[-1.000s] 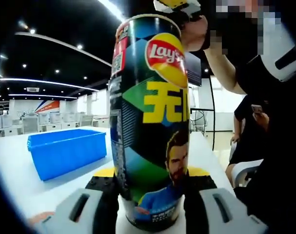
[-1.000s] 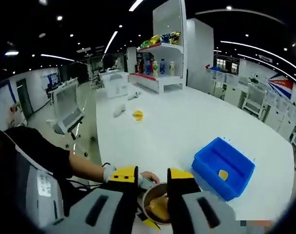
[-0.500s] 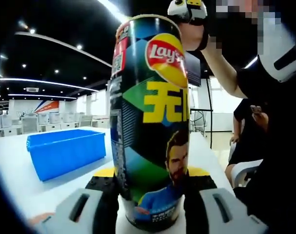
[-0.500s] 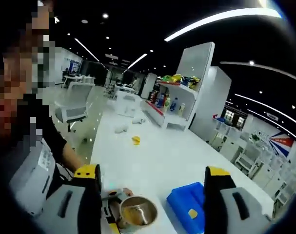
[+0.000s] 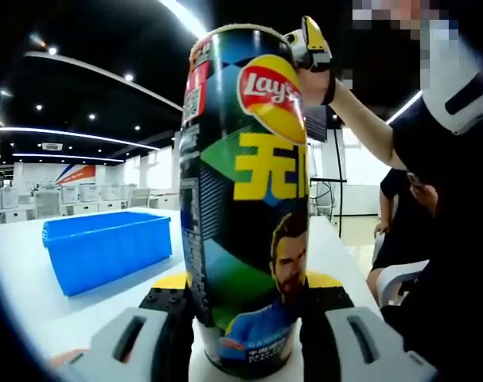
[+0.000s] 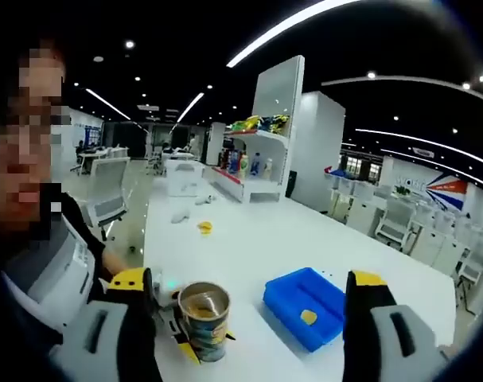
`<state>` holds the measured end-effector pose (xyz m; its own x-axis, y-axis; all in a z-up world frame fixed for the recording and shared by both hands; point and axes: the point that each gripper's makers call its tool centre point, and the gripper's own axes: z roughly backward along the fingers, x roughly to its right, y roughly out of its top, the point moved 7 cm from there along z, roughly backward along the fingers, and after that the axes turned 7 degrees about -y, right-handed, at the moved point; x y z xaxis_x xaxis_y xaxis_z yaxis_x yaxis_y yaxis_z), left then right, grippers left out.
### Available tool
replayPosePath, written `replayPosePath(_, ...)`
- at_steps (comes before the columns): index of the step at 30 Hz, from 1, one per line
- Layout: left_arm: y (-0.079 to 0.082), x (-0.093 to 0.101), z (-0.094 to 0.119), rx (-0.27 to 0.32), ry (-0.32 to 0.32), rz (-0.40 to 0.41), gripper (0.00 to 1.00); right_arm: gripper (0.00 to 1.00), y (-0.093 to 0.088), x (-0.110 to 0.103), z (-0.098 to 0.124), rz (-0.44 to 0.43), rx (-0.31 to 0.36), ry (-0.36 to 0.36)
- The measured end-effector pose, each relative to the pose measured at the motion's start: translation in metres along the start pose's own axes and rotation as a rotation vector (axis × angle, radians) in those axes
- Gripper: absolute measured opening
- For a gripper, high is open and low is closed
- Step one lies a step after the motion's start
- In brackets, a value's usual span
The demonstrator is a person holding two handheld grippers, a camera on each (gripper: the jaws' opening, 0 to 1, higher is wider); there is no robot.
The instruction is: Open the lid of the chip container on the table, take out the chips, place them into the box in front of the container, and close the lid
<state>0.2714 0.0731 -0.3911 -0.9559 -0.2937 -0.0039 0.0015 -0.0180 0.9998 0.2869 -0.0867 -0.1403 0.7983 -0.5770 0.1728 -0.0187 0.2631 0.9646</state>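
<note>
The tall Lay's chip can (image 5: 245, 207) stands upright on the white table, and my left gripper (image 5: 249, 294) is shut on its lower part. In the right gripper view the can (image 6: 203, 321) has no lid on; its open mouth shows chips inside, and the left gripper (image 6: 168, 302) holds it from the left. My right gripper (image 6: 247, 282) is wide open with nothing between its jaws, above and behind the can. In the left gripper view it appears beside the can's top rim (image 5: 309, 44). The blue box (image 6: 309, 306) lies right of the can with one chip (image 6: 307, 317) in it.
In the left gripper view the blue box (image 5: 106, 247) sits to the left on the table. A person in black with a white vest (image 5: 432, 159) stands right of the can. A small yellow object (image 6: 204, 228) lies farther along the table (image 6: 249, 239). Stocked shelves (image 6: 253, 155) stand behind.
The right gripper's jaws went from nearly together over the can's mouth to wide open, and it pulled up and away. The left gripper and can stayed put.
</note>
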Motion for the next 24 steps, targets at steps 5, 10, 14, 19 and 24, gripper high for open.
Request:
replayPosePath(5, 0.0, 0.0, -0.001, 0.001, -0.005, 0.002, 0.52, 0.97, -0.004, 0.016, 0.022, -0.051, 0.019, -0.026)
replayPosePath(10, 0.0, -0.001, -0.001, 0.005, -0.013, 0.004, 0.52, 0.97, -0.013, 0.025, 0.038, -0.045, -0.004, -0.065)
replayPosePath(14, 0.0, -0.001, -0.001, 0.006, -0.012, 0.004, 0.52, 0.97, -0.021, 0.04, 0.053, -0.074, 0.006, -0.137)
replayPosePath(19, 0.0, -0.001, -0.001, 0.007, -0.013, 0.004, 0.52, 0.97, -0.043, 0.061, 0.071, -0.164, 0.057, -0.214)
replayPosePath(24, 0.0, -0.002, -0.001, 0.007, -0.013, 0.002, 0.52, 0.97, -0.078, 0.077, 0.088, -0.251, 0.121, -0.296)
